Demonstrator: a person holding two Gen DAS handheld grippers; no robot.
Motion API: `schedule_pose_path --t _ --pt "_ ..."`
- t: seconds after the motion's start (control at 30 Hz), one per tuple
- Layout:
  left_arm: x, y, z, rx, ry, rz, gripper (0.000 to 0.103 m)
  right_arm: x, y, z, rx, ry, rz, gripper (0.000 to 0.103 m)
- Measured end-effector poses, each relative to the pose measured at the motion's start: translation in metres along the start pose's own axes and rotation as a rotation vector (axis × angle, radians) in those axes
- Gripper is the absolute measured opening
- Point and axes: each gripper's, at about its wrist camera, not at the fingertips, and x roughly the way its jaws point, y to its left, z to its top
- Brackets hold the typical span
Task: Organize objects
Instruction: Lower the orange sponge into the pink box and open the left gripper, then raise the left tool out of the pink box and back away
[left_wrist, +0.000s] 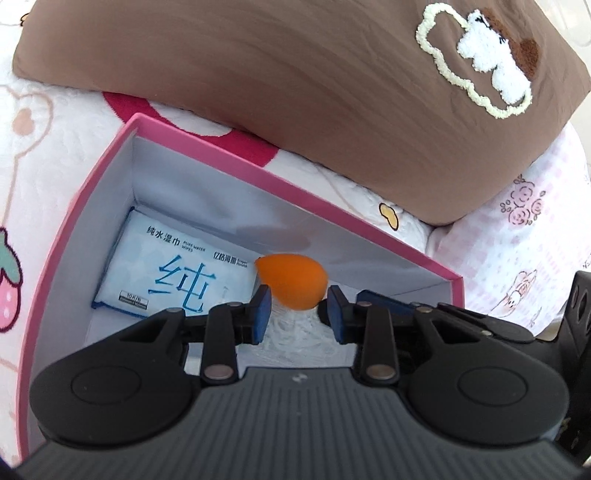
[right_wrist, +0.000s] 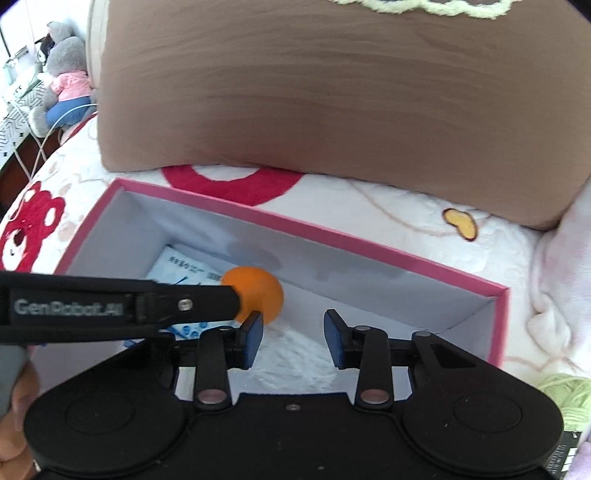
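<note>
A bed covered by a cartoon-print blanket (left_wrist: 66, 155) carries a pink box (left_wrist: 258, 184) beside a brown pillow (left_wrist: 332, 92). Inside the box, an orange makeup sponge (left_wrist: 291, 280) is seen just ahead of the parted left claw (left_wrist: 298, 314), apparently ungripped, contact being unclear. Its narrow tip points left toward the wipes pack (left_wrist: 166, 273). The right claw (right_wrist: 293, 341) is spread apart, holding nothing.

A brown pillow (left_wrist: 332, 110) with an embroidered bear patch (left_wrist: 484, 59) lay on the cartoon-print blanket (right_wrist: 369, 210); a grey plush toy (right_wrist: 64, 70) sat beyond.
</note>
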Motion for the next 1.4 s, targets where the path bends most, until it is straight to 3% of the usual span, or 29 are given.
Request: schedule_pose_path --t 0.4,0.87,1.07,1.2,1.27,1.4 --pt "-0.027 -0.012 -0.017 0.092 0.010 0.122 0.031 -0.043 -0.012 -0.020 -0.012 -0.039 0.085 0.041" --pt "-0.104 -0.045 -0.043 0.200 0.026 0.168 0.035 -0.119 0.009 -0.046 -0.129 -0.112 0.170 0.043" --pt "-0.135 -0.064 -0.058 0.255 0.019 0.176 0.042 -0.159 0.016 -0.058 -0.164 -0.155 0.194 0.061" --pt "-0.156 -0.074 -0.070 0.285 0.010 0.199 0.057 -0.180 0.020 -0.065 -0.186 -0.159 0.218 0.062" --pt "-0.164 -0.076 -0.075 0.280 0.019 0.192 0.059 -0.188 0.022 -0.068 -0.193 -0.159 0.232 0.063" --pt "-0.179 -0.079 -0.085 0.285 0.019 0.199 0.063 -0.203 0.025 -0.078 -0.212 -0.172 0.232 0.080"
